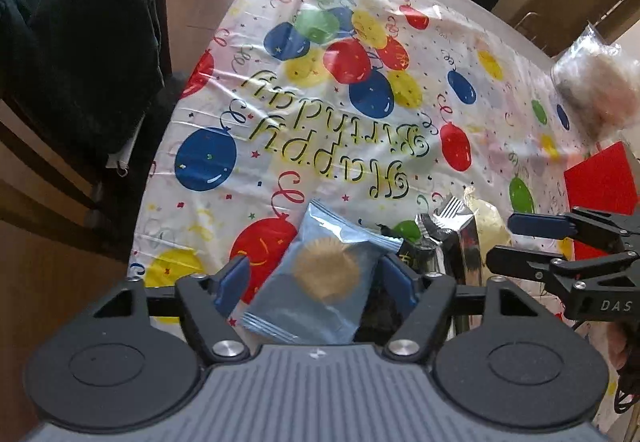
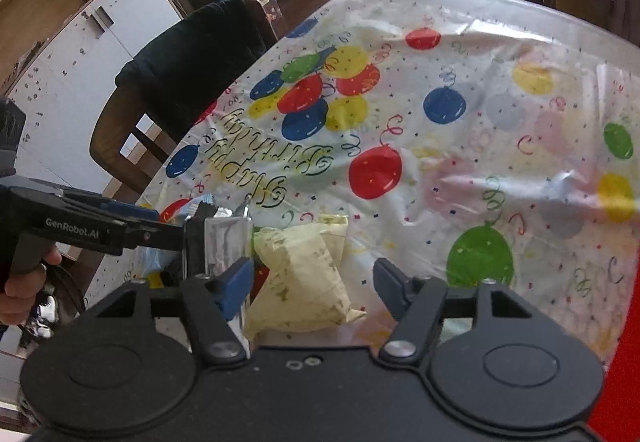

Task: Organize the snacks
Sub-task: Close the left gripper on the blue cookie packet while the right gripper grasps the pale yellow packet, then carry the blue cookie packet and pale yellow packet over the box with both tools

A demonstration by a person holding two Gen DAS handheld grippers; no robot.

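1. the left gripper point(image 1: 314, 278) has its blue pads spread apart on either side of a light blue snack packet point(image 1: 320, 278) printed with a round gold biscuit; whether the pads touch the packet cannot be told.
2. that blue packet lies at the near edge of the worktop point(image 1: 360, 129), at about 6 o'clock in the left wrist view, on a birthday balloon tablecloth.
3. just beside it, toward 3 o'clock, stands a silver foil packet point(image 1: 460, 238), and next to that a pale yellow packet point(image 1: 486, 217).
4. the right gripper point(image 2: 312, 282) is wide apart, with the pale yellow packet point(image 2: 304, 282) between its fingers and the silver foil packet point(image 2: 226, 242) by its left pad.
5. at 3 o'clock in the left wrist view sits a red box point(image 1: 600, 181), with a clear bag of buns point(image 1: 596, 81) beyond it at 2 o'clock.
6. a chair draped in dark cloth point(image 1: 80, 41) stands at 10 o'clock.
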